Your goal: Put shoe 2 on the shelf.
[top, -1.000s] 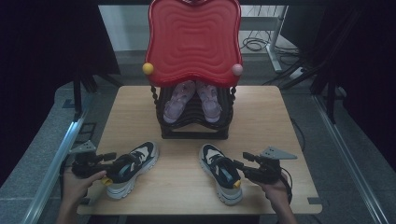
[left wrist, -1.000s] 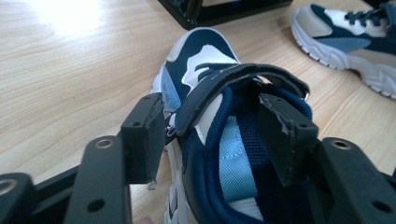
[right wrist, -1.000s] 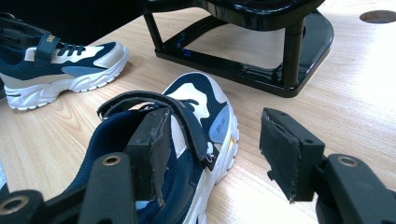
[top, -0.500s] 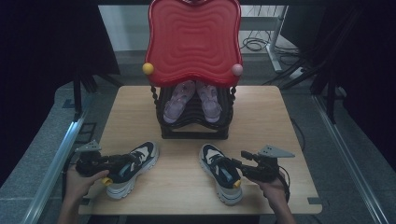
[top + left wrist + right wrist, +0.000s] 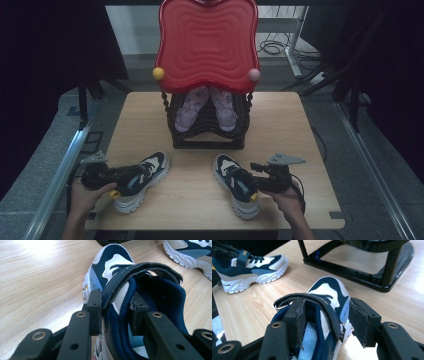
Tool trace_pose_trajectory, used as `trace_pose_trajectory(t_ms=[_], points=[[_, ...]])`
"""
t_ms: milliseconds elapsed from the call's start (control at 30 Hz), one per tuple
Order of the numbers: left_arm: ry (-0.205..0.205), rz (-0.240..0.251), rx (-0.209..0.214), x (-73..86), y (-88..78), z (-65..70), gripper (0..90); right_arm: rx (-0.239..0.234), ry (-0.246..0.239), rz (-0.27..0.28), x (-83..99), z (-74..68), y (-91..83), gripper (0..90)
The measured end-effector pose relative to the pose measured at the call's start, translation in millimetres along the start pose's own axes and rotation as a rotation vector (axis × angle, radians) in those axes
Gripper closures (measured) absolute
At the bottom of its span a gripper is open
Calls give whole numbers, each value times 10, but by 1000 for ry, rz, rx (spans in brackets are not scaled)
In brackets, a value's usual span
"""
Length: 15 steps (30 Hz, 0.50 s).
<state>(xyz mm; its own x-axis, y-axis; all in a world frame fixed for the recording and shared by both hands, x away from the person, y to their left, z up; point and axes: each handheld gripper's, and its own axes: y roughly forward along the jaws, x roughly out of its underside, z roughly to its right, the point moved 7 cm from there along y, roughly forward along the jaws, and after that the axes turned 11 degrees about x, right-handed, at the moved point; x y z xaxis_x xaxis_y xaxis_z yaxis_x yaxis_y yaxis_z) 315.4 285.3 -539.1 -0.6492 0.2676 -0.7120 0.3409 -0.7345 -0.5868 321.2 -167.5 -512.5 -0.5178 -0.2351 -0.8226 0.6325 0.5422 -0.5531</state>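
Two navy and white sneakers lie on the wooden table (image 5: 280, 120). My left gripper (image 5: 131, 176) (image 5: 115, 306) has one jaw outside the left sneaker (image 5: 155, 162) (image 5: 112, 265) and one inside its opening. Its jaws have just been closing, and the pads now press the side wall and strap between them. My right gripper (image 5: 246, 181) (image 5: 328, 312) straddles the side wall of the right sneaker (image 5: 226, 166) (image 5: 329, 287), one jaw inside. These jaws have just been closing too, with a thin gap still at the outer pad.
A black rack (image 5: 207, 137) stands at mid-table with a pair of pink shoes (image 5: 192, 105) inside and a red tray (image 5: 207, 45) on top. The table's front edge lies just below both hands. Metal rails flank the table.
Both hands have stayed at their sneakers. The left gripper's jaws have drawn in around the sneaker's collar. Neither sneaker has shifted.
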Motion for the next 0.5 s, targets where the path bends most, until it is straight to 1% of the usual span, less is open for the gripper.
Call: trace_pose_trajectory(t_ms=[67, 167, 233, 333, 433, 467, 500], points=[[0, 0, -1, 0, 0, 0, 685, -14, 1, -18, 11, -22, 43, 480], [-1, 4, -1, 5, -1, 1, 686, -8, -17, -44, 40, -43, 87, 489], [-5, 10, 2, 9, -1, -1, 685, -6, -20, -59, 61, -46, 107, 494], [-5, 10, 1, 9, -1, -1, 685, -11, -11, -81, 84, -34, 125, 500], [-5, 9, -1, 10, -1, 1, 687, -24, 4, -117, 117, -29, 146, 518], [-5, 9, 0, 10, -1, 1, 689, -30, 11, -119, 121, -26, 149, 529], [-7, 9, 1, 11, 0, 1, 691, -25, 13, -123, 124, -18, 150, 541]])
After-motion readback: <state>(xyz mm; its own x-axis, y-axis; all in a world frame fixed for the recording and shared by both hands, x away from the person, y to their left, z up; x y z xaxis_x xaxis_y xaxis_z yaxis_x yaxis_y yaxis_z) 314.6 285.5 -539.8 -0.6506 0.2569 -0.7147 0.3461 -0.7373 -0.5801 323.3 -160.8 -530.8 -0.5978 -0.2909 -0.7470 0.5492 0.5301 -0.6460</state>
